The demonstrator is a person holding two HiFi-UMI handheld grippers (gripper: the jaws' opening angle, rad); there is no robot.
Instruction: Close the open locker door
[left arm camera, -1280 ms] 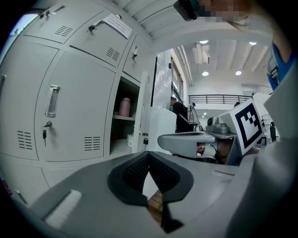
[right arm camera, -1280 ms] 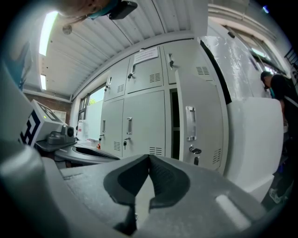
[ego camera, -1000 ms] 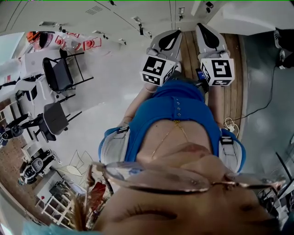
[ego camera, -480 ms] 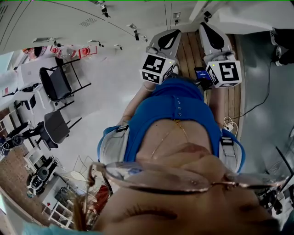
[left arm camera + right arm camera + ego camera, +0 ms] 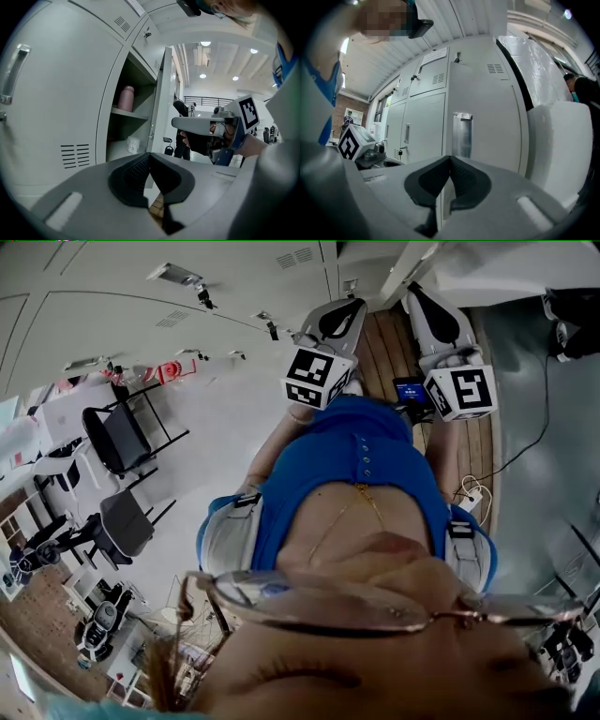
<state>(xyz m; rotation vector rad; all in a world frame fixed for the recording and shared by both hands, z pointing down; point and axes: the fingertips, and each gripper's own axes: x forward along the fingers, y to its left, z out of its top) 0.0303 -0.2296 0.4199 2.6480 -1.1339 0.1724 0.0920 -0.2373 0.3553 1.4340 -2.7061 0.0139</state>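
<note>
In the left gripper view the open locker [image 5: 133,122] shows its shelves, with a pink bottle [image 5: 125,98] on the upper one and a white jar [image 5: 133,144] lower down. Its grey door [image 5: 161,101] stands ajar, seen edge-on. My left gripper [image 5: 150,157] is shut on nothing and points at the locker's front. My right gripper [image 5: 450,160] is also shut and empty. It faces a grey door panel with a metal handle [image 5: 462,136]. In the head view both grippers, left [image 5: 349,310] and right [image 5: 424,298], are held out ahead of my blue shirt.
Closed grey lockers [image 5: 424,126] run to the left. A wooden floor strip [image 5: 389,343] lies beneath the grippers. Black chairs [image 5: 122,432] and clutter stand at the head view's left. A white upholstered shape [image 5: 560,150] fills the right gripper view's right.
The head view has swung so more of the locker fronts show at the top. The right gripper's marker cube has drifted slightly right and down. Both grippers stay shut.
</note>
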